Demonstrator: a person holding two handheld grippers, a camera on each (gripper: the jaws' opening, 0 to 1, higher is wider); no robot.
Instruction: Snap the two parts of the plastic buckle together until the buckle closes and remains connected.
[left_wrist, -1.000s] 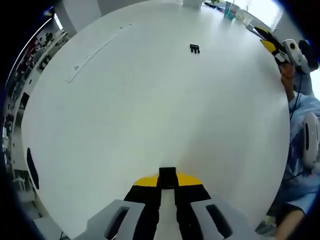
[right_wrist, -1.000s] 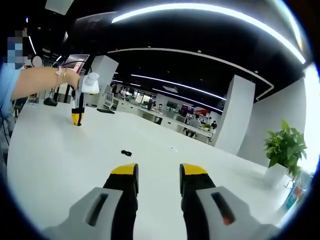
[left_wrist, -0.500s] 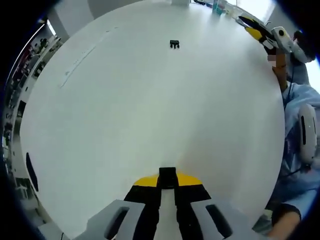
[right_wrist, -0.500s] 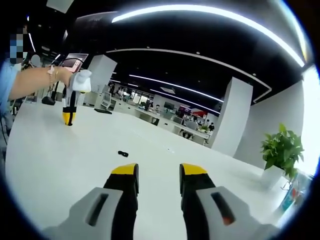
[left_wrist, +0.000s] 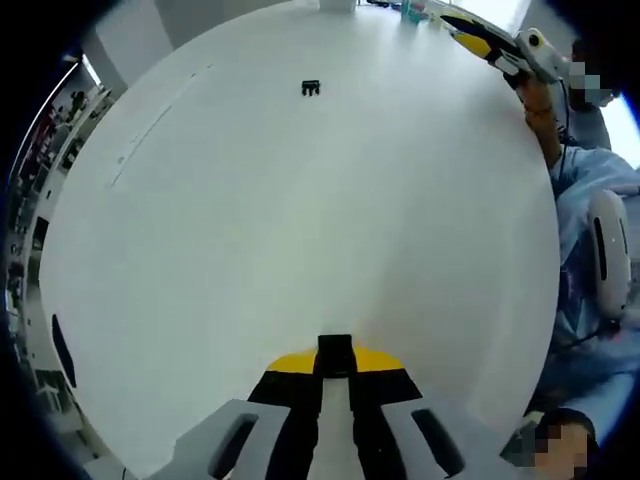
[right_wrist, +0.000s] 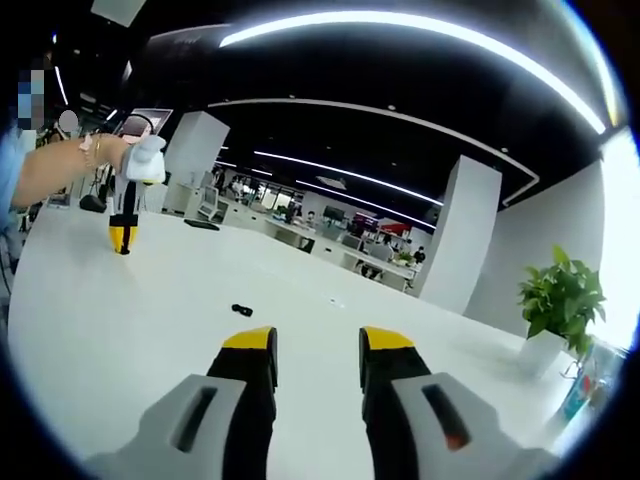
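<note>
A small black buckle part (left_wrist: 311, 88) lies on the white table (left_wrist: 300, 230), far ahead of my left gripper (left_wrist: 335, 365). That gripper's yellow-tipped jaws stand close together, shut on a second black buckle part (left_wrist: 335, 350) at their tips. In the right gripper view the loose part (right_wrist: 241, 310) lies ahead and to the left of my right gripper (right_wrist: 315, 350), which is open with nothing between its jaws. The left gripper (right_wrist: 122, 240) hangs tip-down over the table at the far left, in a hand. The right gripper (left_wrist: 495, 45) shows at the upper right of the left gripper view.
A person in a light blue sleeve (left_wrist: 590, 200) stands along the table's right side. A potted plant (right_wrist: 560, 295) and bottles (left_wrist: 415, 12) stand at the table's far end. A pale strip (left_wrist: 150, 135) lies on the table at the left.
Both views have shifted with the hands, so the loose buckle part sits further up and left in the left gripper view. In the right gripper view the left gripper has drifted left. Jaws are unchanged.
</note>
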